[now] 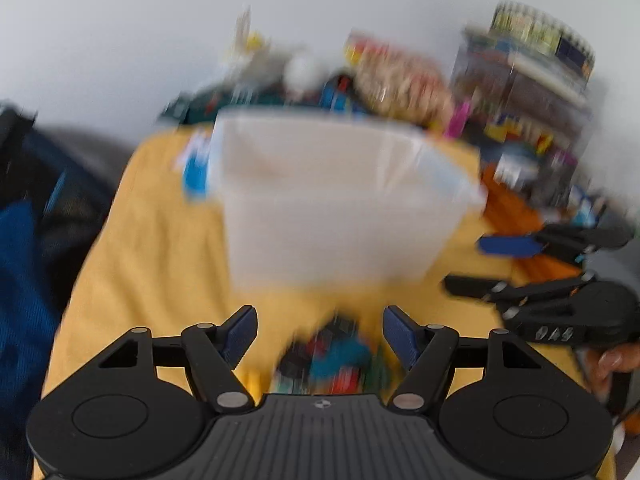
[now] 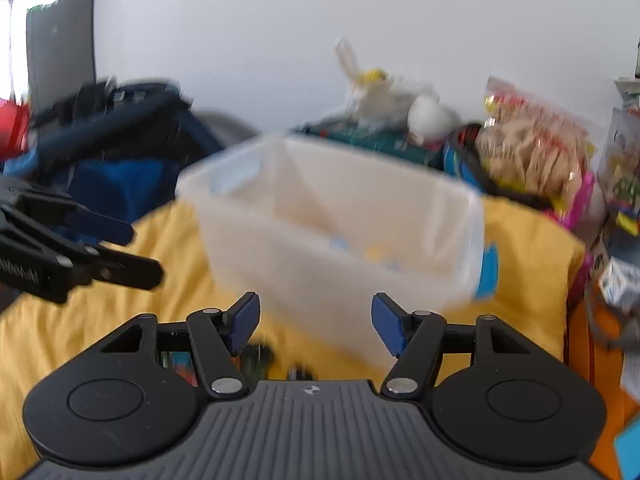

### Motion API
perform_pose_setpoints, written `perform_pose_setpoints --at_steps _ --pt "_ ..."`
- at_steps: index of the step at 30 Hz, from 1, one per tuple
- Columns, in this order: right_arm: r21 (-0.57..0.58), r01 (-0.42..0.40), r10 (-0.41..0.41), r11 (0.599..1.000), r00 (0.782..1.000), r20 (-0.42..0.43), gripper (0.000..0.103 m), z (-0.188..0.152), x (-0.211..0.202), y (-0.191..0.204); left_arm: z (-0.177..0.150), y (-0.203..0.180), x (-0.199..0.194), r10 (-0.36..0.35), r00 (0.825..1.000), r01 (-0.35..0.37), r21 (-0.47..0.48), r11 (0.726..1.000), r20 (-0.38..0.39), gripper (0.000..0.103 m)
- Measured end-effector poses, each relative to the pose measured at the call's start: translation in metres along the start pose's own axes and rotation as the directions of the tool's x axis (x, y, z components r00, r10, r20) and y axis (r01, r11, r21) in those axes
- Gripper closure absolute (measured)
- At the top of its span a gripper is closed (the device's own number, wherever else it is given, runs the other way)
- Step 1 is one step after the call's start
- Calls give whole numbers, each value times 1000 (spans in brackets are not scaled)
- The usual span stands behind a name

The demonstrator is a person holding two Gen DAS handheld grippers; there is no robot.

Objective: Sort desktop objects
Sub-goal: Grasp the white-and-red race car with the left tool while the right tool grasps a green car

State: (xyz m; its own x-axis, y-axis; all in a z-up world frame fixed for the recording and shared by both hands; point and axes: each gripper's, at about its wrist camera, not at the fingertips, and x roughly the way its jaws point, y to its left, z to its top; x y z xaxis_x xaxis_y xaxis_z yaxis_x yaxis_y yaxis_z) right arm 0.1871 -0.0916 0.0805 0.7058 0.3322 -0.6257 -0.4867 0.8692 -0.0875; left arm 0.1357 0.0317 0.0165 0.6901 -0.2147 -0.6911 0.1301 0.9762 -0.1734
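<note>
Both views are smeared by motion. A translucent plastic box (image 1: 332,200) (image 2: 340,220) stands open-topped on a yellow cloth (image 1: 160,240) (image 2: 120,320); a few small pale pieces show through its wall. My left gripper (image 1: 320,332) is open just short of the box, above a blurred heap of small colourful objects (image 1: 332,356) that its blue pads do not touch. My right gripper (image 2: 316,320) is open too, with nothing between its pads; small dark objects (image 2: 260,356) lie below it. Each gripper appears in the other's view, the right gripper (image 1: 484,266) and the left gripper (image 2: 124,248), both open.
A snack bag (image 1: 400,84) (image 2: 532,156) and white clutter (image 2: 400,100) sit behind the box. Stacked boxes (image 1: 532,80) rise at the right, over an orange surface (image 1: 516,208). A blue bag (image 1: 24,260) (image 2: 120,152) lies left. A hand (image 1: 612,360) holds the right gripper.
</note>
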Motion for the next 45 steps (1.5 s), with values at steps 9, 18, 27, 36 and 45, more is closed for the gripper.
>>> perform_pose_setpoints --at_steps 9,18,27,36,45 --pt "121 -23 46 992 979 -197 39 -71 2 0 -78 1 4 -5 989 -9 -95 995 -151 30" --pt "88 -24 39 996 985 -167 42 -68 4 23 -70 24 10 31 992 -47 -129 991 -124 31" --pt "57 -83 91 995 983 -158 77 -58 11 44 -45 14 9 24 997 -26 -30 999 -75 31" --pt "211 -52 99 976 972 -215 67 -38 71 51 -18 21 24 6 997 -8 -30 1000 -80 31" --pt "182 -30 66 983 979 -191 86 -47 45 57 9 31 73 -40 986 34 -42 999 -159 50"
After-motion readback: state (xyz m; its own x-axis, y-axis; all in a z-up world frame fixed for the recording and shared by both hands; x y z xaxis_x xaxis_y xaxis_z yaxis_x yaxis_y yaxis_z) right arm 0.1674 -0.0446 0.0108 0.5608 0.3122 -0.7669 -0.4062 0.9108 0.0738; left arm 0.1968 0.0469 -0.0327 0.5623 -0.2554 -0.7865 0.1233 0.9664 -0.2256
